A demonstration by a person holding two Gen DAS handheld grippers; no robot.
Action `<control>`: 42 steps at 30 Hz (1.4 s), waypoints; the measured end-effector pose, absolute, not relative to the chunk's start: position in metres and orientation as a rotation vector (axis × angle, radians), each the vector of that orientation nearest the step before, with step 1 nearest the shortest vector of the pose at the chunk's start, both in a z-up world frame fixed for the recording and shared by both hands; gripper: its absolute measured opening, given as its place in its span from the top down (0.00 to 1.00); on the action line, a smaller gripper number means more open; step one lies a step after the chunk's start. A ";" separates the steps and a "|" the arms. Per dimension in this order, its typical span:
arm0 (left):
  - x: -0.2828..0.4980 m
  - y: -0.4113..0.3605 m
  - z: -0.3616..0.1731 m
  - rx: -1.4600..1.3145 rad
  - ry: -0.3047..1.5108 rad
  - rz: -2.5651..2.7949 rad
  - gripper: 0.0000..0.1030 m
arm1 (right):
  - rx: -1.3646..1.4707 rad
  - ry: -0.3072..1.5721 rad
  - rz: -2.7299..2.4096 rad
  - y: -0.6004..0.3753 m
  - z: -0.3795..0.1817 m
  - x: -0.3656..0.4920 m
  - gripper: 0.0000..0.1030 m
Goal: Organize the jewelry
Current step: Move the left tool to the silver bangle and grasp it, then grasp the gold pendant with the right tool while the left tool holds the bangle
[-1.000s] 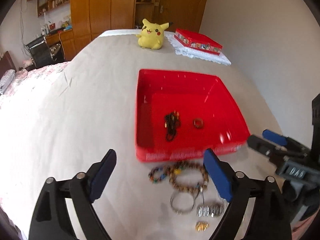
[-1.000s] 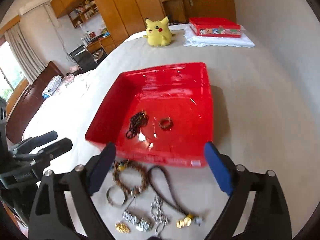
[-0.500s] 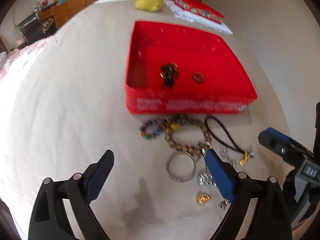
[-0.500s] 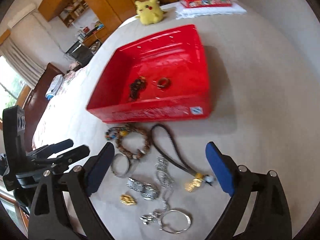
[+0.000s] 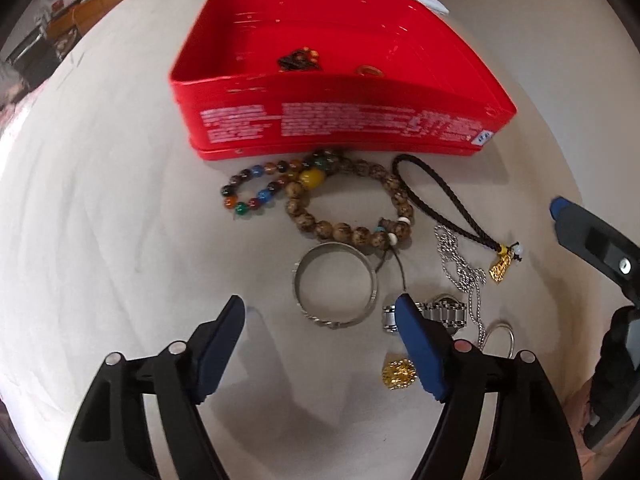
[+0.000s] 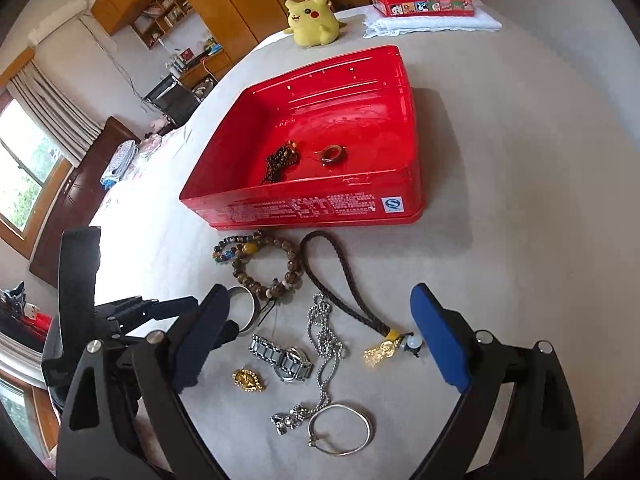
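**Reporter:** Fingers on the left gripper (image 5: 320,340) stand wide apart with nothing between the pads, and its jaws have just been closing a little; what are they lined up on?

**Editor:** They hang just short of the wide silver bangle (image 5: 335,285), which lies on the bed (image 5: 100,200) right ahead of them. That looks like the next pick. The right gripper (image 6: 316,332) is also spread wide and empty, its jaws likewise just narrowing, above the silver chain (image 6: 326,340) and the watch (image 6: 282,358).

**Reporter:** Why is everything bunched there?

**Editor:** The loose pieces lie in 1 cluster just in front of the red tin tray (image 6: 412,152), likely so each needs only a short carry over the near wall.

**Reporter:** The count?

**Editor:** Inside the tray: 2 pieces, a dark beaded strand (image 6: 280,160) and a brown ring (image 6: 334,155). Outside: 8. They are 2 beaded bracelets, 1 multicoloured (image 5: 252,190) and 1 brown (image 5: 348,216); the wide bangle; 1 thin silver bangle (image 6: 340,430); the watch; the chain; 1 braided cord with a gold charm (image 6: 340,280); and 1 gold brooch (image 6: 248,380).

**Reporter:** So, early going?

**Editor:** Judging by 2 in and 8 out, yes.
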State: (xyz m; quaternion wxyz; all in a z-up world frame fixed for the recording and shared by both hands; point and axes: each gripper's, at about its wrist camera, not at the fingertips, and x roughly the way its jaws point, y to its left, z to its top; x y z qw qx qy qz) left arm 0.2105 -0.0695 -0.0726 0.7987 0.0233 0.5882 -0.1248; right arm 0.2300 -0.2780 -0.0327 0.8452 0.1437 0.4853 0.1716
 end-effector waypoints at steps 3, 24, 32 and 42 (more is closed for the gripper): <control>0.212 -0.077 -0.078 0.081 1.256 -0.260 0.24 | 0.301 1.034 0.361 -0.276 -0.035 0.231 0.23; 0.194 -0.052 -0.049 0.047 1.178 -0.255 0.53 | 0.299 1.142 0.470 -0.256 -0.054 0.228 0.42; 0.175 -0.040 -0.036 0.030 1.137 -0.240 0.53 | 0.278 1.205 0.566 -0.235 -0.061 0.215 0.58; 0.177 -0.022 -0.051 0.012 1.159 -0.227 0.53 | 0.166 1.276 0.636 -0.204 -0.078 0.195 0.63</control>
